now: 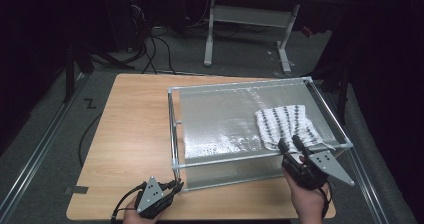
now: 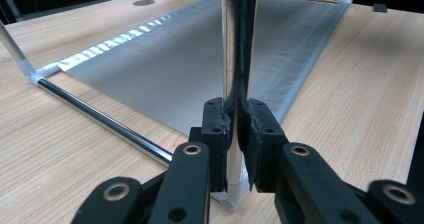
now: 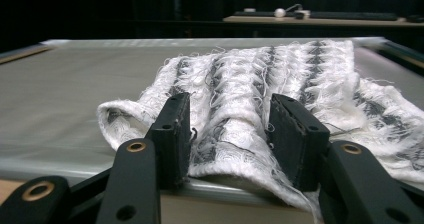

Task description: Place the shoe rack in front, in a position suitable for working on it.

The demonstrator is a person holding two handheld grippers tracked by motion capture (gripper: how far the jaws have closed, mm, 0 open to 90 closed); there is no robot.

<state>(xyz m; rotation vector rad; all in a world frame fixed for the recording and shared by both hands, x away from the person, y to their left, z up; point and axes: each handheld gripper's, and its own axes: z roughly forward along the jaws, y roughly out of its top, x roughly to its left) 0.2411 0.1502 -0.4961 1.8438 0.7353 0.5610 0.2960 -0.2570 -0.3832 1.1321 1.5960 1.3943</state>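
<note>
I see the cloth [image 1: 286,125] lying on the rack [image 1: 240,86] at its four o'clock corner; the rack stands on the table [image 1: 130,129].

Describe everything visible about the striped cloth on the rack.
The striped cloth is white with dark lengthwise stripes, loosely woven and fraying, with many loose threads. It lies crumpled on the silvery mesh sheet of the metal-framed rack, at the near right corner, its near edge hanging over the front bar. The right hand-held gripper has its jaws on either side of a fold at that edge; the pads stand apart and do not visibly pinch it.
</note>
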